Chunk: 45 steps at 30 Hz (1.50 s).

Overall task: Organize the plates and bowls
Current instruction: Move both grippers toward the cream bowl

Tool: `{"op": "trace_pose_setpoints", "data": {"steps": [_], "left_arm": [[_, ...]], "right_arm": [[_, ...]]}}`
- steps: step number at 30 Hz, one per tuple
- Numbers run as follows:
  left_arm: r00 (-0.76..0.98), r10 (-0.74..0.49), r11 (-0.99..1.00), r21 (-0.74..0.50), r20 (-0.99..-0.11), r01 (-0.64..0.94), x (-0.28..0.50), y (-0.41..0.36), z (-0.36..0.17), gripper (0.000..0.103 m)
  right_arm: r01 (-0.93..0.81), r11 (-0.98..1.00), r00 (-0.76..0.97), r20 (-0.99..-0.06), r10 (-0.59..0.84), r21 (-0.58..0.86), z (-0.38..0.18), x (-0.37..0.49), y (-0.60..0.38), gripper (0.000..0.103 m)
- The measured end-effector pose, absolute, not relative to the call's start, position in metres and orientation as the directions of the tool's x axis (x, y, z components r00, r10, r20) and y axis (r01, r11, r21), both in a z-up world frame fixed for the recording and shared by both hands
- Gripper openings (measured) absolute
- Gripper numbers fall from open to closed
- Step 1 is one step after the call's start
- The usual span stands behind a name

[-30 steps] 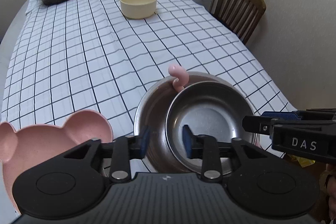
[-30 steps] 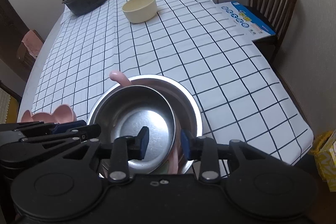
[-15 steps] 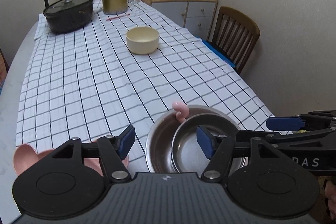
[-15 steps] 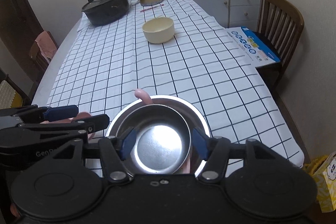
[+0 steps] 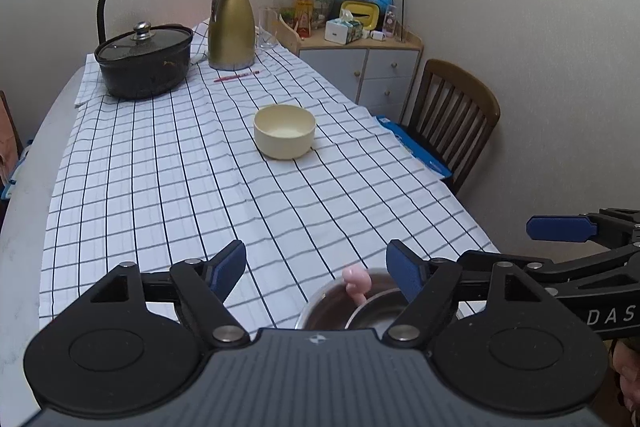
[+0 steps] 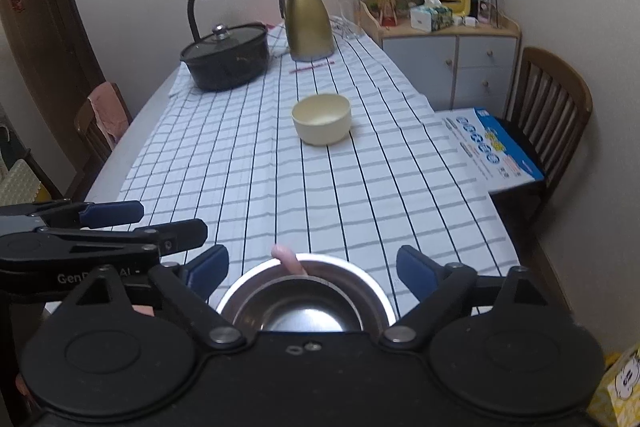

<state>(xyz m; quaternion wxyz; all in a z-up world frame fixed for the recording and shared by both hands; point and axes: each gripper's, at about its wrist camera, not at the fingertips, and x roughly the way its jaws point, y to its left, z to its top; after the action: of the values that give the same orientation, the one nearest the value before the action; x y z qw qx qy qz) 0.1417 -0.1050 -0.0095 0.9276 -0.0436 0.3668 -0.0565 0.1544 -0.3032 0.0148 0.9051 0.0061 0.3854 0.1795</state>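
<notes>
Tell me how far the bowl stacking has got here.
Done: a smaller steel bowl sits nested in the larger steel bowl at the near edge. In hand: nothing; left gripper and right gripper are both open. Left: the cream bowl stands alone mid-table.

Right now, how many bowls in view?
3. A cream round bowl stands alone mid-table. A small steel bowl sits nested inside a larger steel bowl at the near edge, a pink piece between them. More may hide under the tongs.
</notes>
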Motion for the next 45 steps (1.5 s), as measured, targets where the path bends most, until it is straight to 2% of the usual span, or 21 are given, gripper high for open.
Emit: {"op": "trace_pose_setpoints", "data": {"steps": [4, 12, 23, 35, 45], "left_arm": [[0.736, -0.105, 0.993, -0.114, -0.669, 0.038, 0.159, -0.101, -0.006, 0.087], [0.759, -0.033, 0.996, -0.084, -0.65, -0.028, 0.212, -0.095, 0.001, 0.087], [0.715, 0.005, 0.992, -0.085, -0.699, -0.089, 0.31, -0.086, 0.001, 0.087], [0.624, 0.079, 0.985, -0.037, -0.777, -0.17, 0.398, -0.076, -0.036, 0.087], [0.543, 0.065, 0.984, -0.037, -0.837, -0.174, 0.454, -0.066, -0.07, 0.087]], "right_arm": [[-0.344, 0.93, 0.661, -0.67, 0.339, 0.131, 0.022, 0.171, -0.301, 0.1], [-0.373, 0.922, 0.671, -0.656, 0.346, 0.106, 0.035, 0.226, -0.297, 0.102], [-0.383, 0.917, 0.638, -0.686, 0.349, 0.109, 0.043, 0.334, -0.295, 0.103], [-0.373, 0.919, 0.567, -0.753, 0.334, 0.128, 0.006, 0.441, -0.28, 0.102], [-0.373, 0.916, 0.493, -0.805, 0.33, 0.146, -0.034, 0.5, -0.261, 0.1]]}}
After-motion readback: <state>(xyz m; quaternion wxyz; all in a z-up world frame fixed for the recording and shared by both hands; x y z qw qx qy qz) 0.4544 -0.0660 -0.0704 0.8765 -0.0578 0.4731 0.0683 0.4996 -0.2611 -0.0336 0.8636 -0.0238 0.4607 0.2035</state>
